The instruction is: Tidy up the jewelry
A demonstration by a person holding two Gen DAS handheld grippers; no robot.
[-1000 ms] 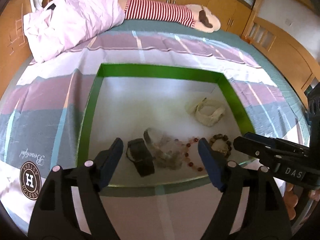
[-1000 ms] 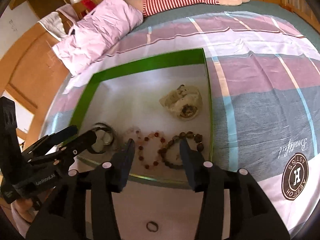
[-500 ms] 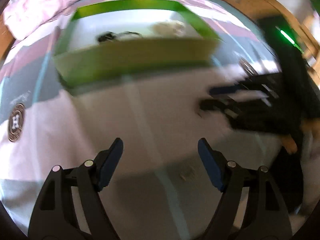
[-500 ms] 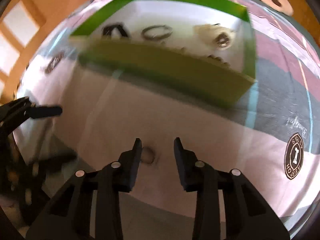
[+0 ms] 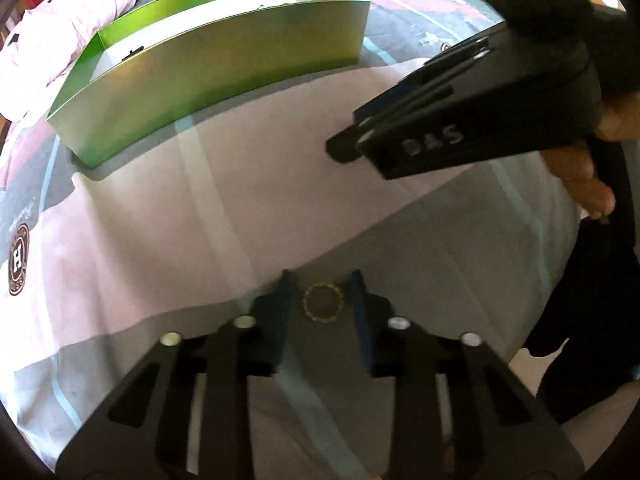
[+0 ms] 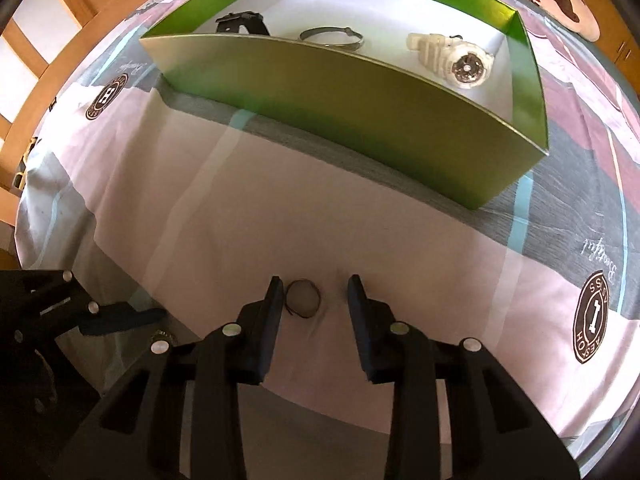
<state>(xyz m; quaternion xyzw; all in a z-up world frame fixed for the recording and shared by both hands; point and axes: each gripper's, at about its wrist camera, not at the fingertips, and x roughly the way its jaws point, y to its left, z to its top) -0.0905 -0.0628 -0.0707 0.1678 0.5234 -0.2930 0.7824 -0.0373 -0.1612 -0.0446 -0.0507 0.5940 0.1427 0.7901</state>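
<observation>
We straddle 2 thin, light rings: left gripper narrowly around the gold ring, right gripper around the dark ring; pinch their rims.

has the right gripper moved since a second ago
Yes. The right gripper has pulled back from above the green box and come down to the bedsheet, now straddling a small dark ring.

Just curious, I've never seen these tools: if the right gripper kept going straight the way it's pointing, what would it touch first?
Probably the small dark ring lying on the bedsheet between the open fingers of the right gripper; the green box is farther off.
</observation>
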